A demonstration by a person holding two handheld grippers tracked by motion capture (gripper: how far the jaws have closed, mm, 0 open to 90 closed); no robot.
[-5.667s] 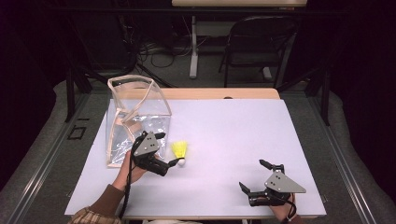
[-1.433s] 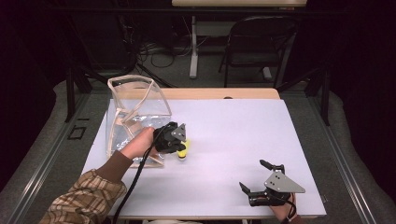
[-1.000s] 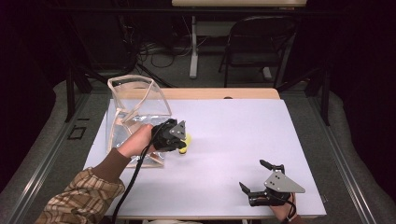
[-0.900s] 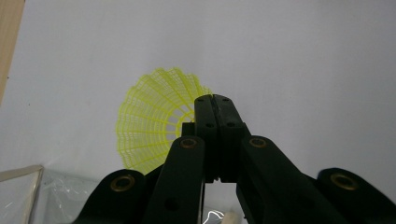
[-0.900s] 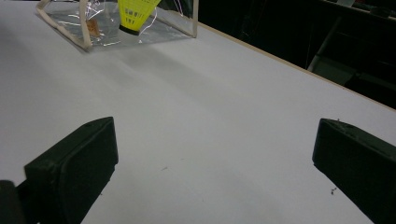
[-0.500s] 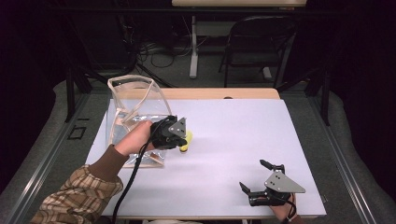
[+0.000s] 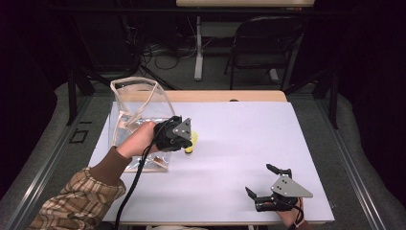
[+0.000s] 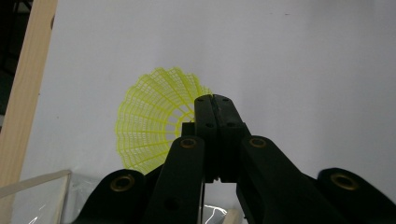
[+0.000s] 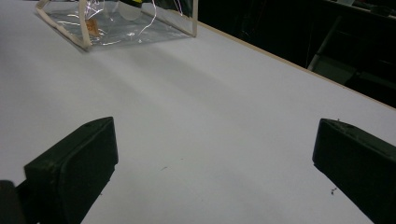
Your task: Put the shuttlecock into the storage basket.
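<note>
A yellow mesh shuttlecock [image 7: 192,142] hangs just above the white table top [image 7: 239,143], beside a clear plastic bag [image 7: 139,110] with pale trim. My left gripper [image 7: 188,144] is shut on the rim of its skirt. In the left gripper view the two black jaws meet at the tip [image 8: 212,99], with the shuttlecock [image 8: 147,121] fanning out to their left. My right gripper [image 7: 261,179] rests at the table's near right corner, open and holding nothing. In the right gripper view its jaws [image 9: 212,163] stand wide apart over bare table.
The clear bag [image 9: 116,23] stands upright at the table's left, its mouth up; a corner of it [image 8: 37,196] sits under my left gripper. A wooden strip [image 7: 215,96] runs along the table's far edge. A chair [image 7: 263,48] and cables lie beyond on the dark floor.
My left gripper, earlier open beside the shuttlecock, has closed on it and lifted it slightly, drifting toward the bag. The right gripper has stayed put.
</note>
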